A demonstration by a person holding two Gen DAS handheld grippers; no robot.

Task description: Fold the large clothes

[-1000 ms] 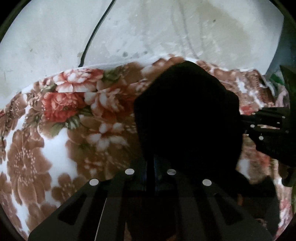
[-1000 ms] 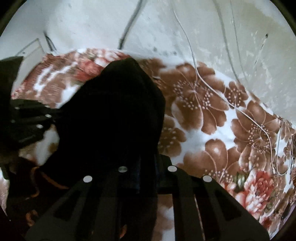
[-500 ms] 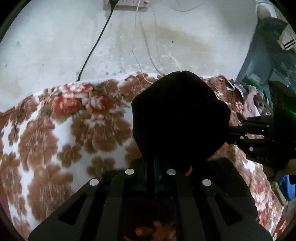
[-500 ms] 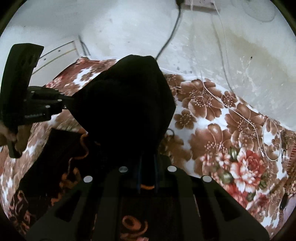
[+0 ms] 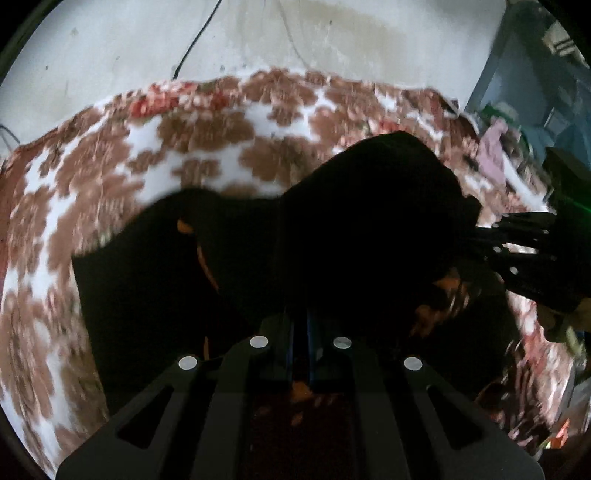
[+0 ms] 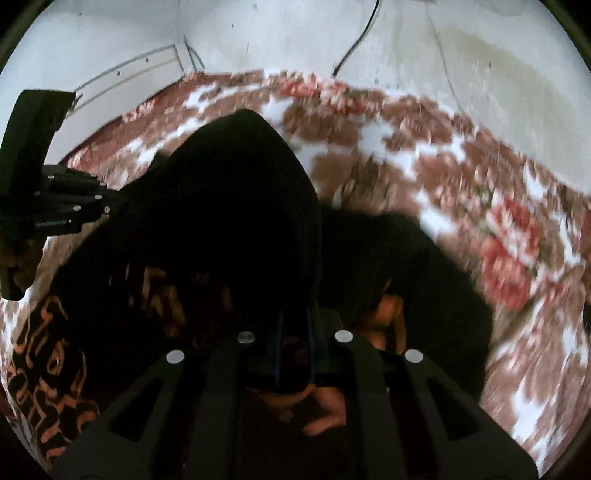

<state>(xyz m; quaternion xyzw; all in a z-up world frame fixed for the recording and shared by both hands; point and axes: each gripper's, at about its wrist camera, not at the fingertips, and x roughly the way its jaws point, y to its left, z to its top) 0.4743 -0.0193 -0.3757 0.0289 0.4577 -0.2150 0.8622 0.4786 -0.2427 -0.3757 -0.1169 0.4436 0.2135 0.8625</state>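
A black garment with orange print [image 5: 177, 266] lies on a floral blanket; it also shows in the right wrist view [image 6: 424, 266]. My left gripper [image 5: 301, 332] is shut on a bunched fold of the black garment that rises in front of the camera. My right gripper [image 6: 293, 332] is shut on another bunched fold of it. Each gripper shows in the other's view: the right one at the right edge [image 5: 517, 240], the left one at the left edge [image 6: 74, 206]. The fingertips are hidden in the dark cloth.
The brown, red and white floral blanket [image 5: 122, 158] covers the surface up to a pale wall [image 5: 332, 33] with cables. A dark cabinet and clutter [image 5: 535, 110] stand at the right. The blanket also fills the right wrist view [image 6: 480, 192].
Both grippers have pulled back and up with the garment. More of the garment's body and orange print now shows below. The frames are motion-blurred.
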